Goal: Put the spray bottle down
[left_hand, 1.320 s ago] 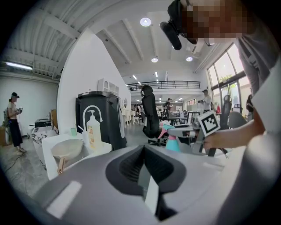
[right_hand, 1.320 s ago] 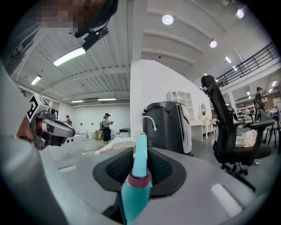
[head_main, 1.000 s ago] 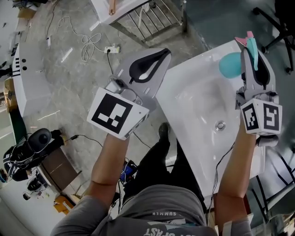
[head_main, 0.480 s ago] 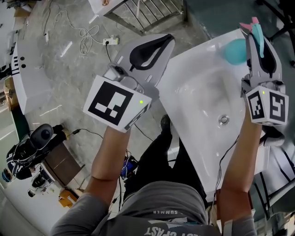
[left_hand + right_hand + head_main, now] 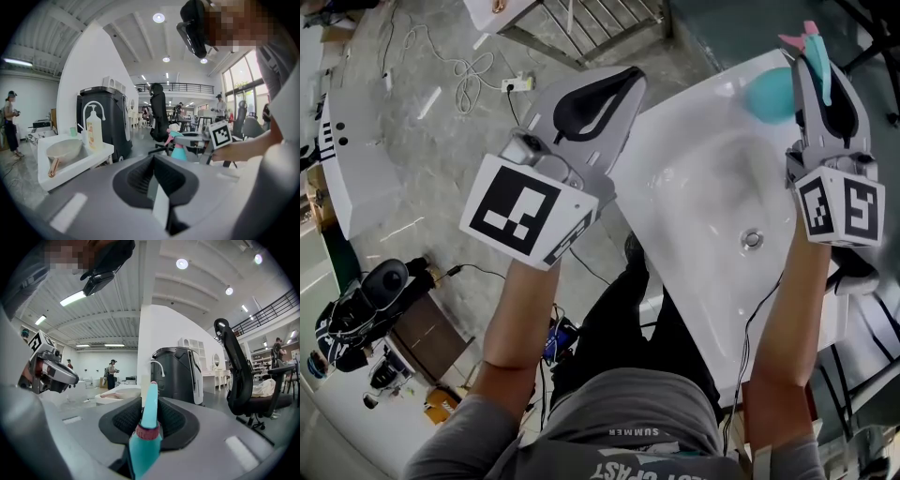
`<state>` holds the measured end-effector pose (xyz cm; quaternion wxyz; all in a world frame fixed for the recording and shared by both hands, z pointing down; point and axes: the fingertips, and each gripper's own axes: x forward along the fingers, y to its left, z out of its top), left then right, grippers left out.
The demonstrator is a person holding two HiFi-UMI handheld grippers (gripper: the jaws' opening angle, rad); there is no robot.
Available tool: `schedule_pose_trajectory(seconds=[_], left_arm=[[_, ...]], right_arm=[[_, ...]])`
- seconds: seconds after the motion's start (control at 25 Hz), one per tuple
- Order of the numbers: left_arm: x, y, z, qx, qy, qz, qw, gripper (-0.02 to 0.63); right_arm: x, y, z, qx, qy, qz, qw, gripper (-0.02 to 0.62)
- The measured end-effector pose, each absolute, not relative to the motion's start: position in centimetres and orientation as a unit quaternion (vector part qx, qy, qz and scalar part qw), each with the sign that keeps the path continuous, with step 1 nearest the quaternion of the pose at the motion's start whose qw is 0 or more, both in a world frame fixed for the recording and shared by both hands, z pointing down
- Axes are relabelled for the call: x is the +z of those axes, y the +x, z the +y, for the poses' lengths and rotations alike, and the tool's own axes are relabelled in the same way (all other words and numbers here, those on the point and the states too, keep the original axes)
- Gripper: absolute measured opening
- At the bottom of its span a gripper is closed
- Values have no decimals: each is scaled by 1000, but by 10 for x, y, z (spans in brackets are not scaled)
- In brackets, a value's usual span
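we log: sink [image 5: 703, 187] at right; spray bottle [image 5: 769, 94] over its far corner, in right gripper [image 5: 818, 67]; left gripper [image 5: 609, 94] left of sink, above floor [image 5: 441, 150].

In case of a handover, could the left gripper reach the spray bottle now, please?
Probably: nothing stands between the left gripper and the spray bottle, though the right gripper clamps its head.

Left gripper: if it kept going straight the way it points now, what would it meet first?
Nothing close: just ahead of the left gripper there is only floor. Farther off, the black office chair sits nearest that line, though depth is unclear.
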<state>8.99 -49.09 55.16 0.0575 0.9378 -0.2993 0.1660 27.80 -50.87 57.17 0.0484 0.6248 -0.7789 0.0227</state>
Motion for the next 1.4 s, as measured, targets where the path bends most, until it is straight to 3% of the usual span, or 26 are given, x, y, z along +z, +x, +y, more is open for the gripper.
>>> schedule_pose_trajectory(seconds=[0.36, 0.52, 1.12, 1.4], left_arm=[[545, 89, -488, 166, 938, -299, 55, 2], [541, 88, -485, 168, 936, -303, 55, 2], [513, 77, -477, 154, 936, -313, 39, 2], [491, 72, -469, 145, 937, -318, 27, 2]], right_arm=[[569, 280, -506, 17, 626, -777, 62, 118], [567, 279, -503, 15, 625, -778, 62, 166], [561, 265, -493, 7, 611, -787, 84, 247], [539, 264, -483, 2, 619, -782, 74, 250]])
